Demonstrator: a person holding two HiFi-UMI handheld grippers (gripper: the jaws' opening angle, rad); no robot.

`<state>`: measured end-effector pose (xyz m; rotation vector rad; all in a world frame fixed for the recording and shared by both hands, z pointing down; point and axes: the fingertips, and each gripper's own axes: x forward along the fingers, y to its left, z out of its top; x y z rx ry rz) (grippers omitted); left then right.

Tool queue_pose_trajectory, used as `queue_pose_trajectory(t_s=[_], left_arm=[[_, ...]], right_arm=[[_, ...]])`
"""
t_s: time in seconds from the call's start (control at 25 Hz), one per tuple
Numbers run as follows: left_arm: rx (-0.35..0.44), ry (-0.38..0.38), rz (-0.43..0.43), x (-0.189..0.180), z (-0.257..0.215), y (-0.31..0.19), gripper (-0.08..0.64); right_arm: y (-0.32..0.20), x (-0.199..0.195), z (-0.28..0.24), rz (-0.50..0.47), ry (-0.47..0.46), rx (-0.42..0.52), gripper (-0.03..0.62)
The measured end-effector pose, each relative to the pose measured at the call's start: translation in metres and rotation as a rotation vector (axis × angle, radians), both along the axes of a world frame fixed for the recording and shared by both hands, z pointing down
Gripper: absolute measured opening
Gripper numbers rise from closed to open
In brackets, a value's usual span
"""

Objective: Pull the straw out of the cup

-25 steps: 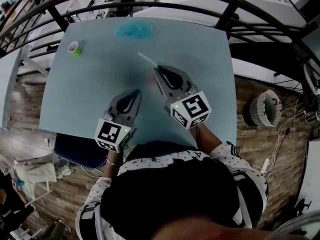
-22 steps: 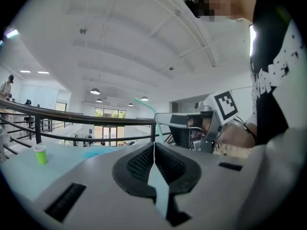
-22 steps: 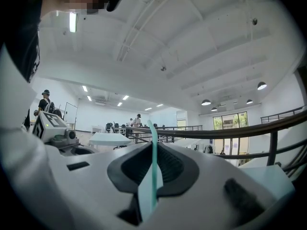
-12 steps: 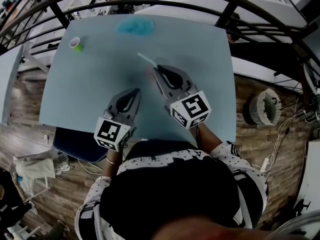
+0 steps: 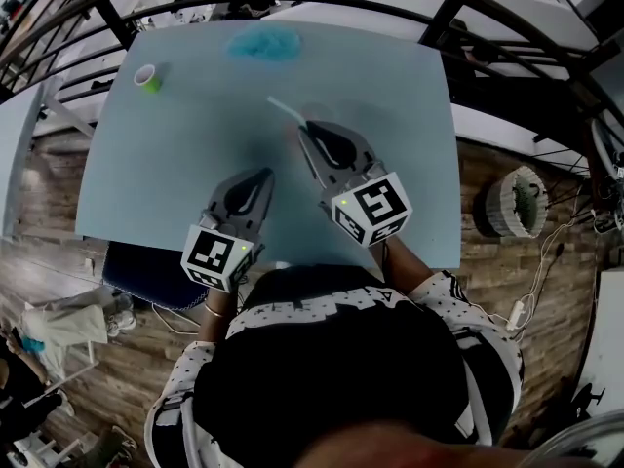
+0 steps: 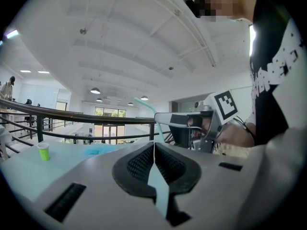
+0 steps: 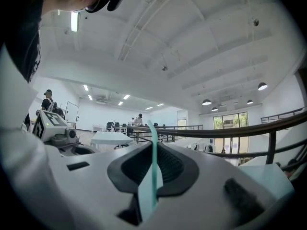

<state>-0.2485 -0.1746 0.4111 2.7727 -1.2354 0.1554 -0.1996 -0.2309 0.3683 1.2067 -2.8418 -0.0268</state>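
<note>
Open office hall: railing (image 7: 230,130), ceiling lamps (image 7: 206,101), desks (image 7: 112,138).

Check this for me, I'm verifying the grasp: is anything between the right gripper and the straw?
Nothing visible. The right gripper has its jaws shut directly on the straw, which sticks out past them above the table. The cup stands apart near the far left corner.

Black top (image 5: 331,359), white speckled sleeves (image 5: 466,312), thin bracelet (image 5: 216,312) on left wrist.
</note>
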Motion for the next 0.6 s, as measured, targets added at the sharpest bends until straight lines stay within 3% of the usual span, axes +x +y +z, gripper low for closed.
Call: queue_pose_trajectory(t_s=[0.6], left_arm=[[-0.005, 0.007, -0.010, -0.0086, 0.0031, -0.0029, 0.015]], right_arm=[[-0.0055, -0.0056, 0.0015, 0.003, -0.002, -0.008, 0.046]])
